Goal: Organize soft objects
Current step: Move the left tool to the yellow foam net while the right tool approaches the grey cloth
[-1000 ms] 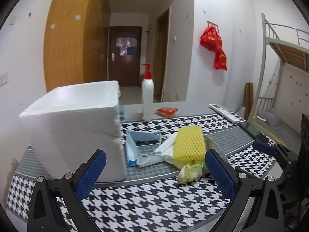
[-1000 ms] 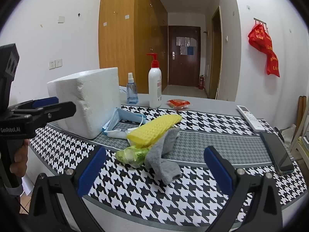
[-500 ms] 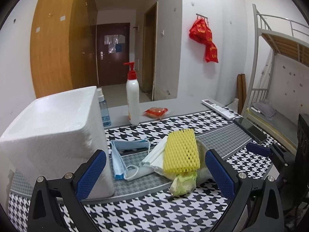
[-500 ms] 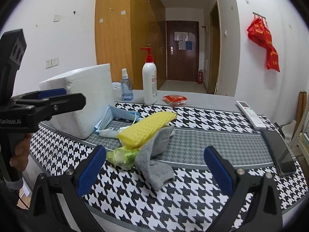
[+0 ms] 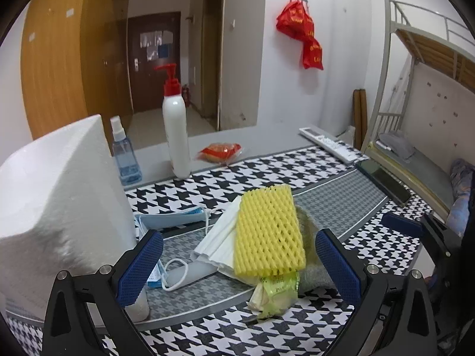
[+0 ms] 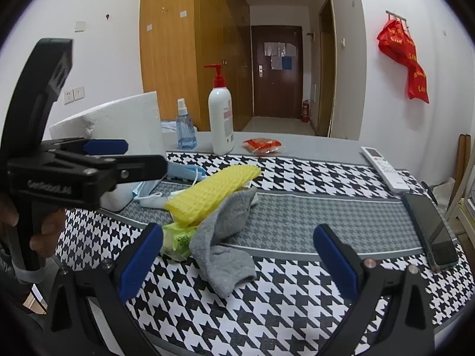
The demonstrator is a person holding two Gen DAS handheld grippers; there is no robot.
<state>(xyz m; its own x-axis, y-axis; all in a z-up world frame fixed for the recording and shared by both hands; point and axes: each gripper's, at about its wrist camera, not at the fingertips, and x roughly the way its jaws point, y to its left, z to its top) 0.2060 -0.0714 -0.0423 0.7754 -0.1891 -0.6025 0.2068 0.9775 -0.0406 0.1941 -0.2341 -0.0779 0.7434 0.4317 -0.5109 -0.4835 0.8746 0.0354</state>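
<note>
A pile of soft things lies mid-table: a yellow foam net (image 5: 268, 231) on top, white face masks (image 5: 218, 241), a blue face mask (image 5: 170, 218), a green wipes packet (image 5: 274, 295) and a grey sock (image 6: 221, 237). The yellow net (image 6: 212, 191) also shows in the right wrist view. A white foam box (image 5: 53, 204) stands left of the pile. My left gripper (image 5: 237, 267) is open and empty, just in front of the pile. My right gripper (image 6: 237, 259) is open and empty, near the sock. The left gripper also shows in the right wrist view (image 6: 98, 163).
A white pump bottle (image 5: 175, 132), a blue spray bottle (image 5: 126, 158) and a red snack packet (image 5: 219, 151) stand behind the pile. A white remote (image 6: 384, 169) and a dark phone (image 6: 429, 230) lie at the right. The houndstooth table mat (image 6: 297, 178) ends at the near edge.
Both grippers have moved closer to the pile. The left view has swung right, so the foam box sits further left. Nothing was taken hold of.
</note>
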